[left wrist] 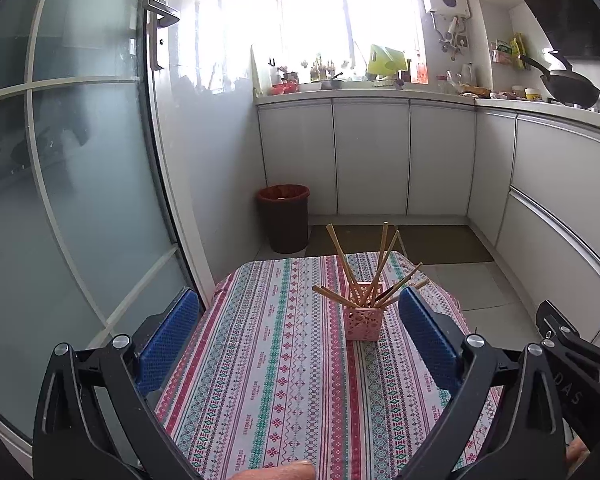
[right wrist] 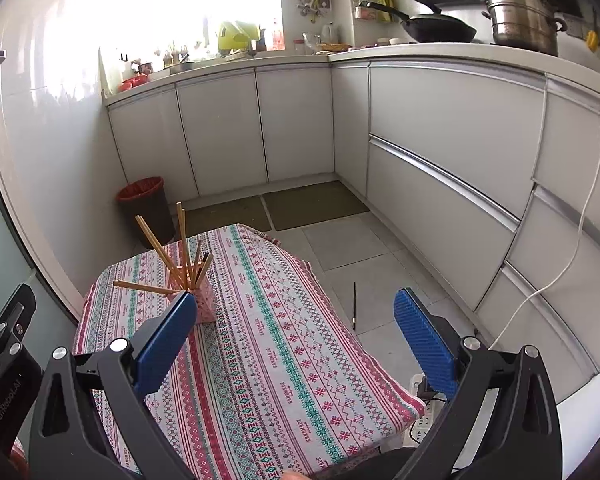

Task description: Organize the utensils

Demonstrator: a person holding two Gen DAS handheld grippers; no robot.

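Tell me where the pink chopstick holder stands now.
The pink chopstick holder stands upright on the patterned tablecloth, near the table's far end, ahead of the left tongs; chopsticks fan out of it.

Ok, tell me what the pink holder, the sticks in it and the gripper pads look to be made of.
Pink perforated square holder: likely moulded plastic, matte, cut-out lattice.
Tan chopsticks: apparently bamboo or wood, plain uniform tan.
Blue gripper pads: seemingly rubber, ridged grip texture.
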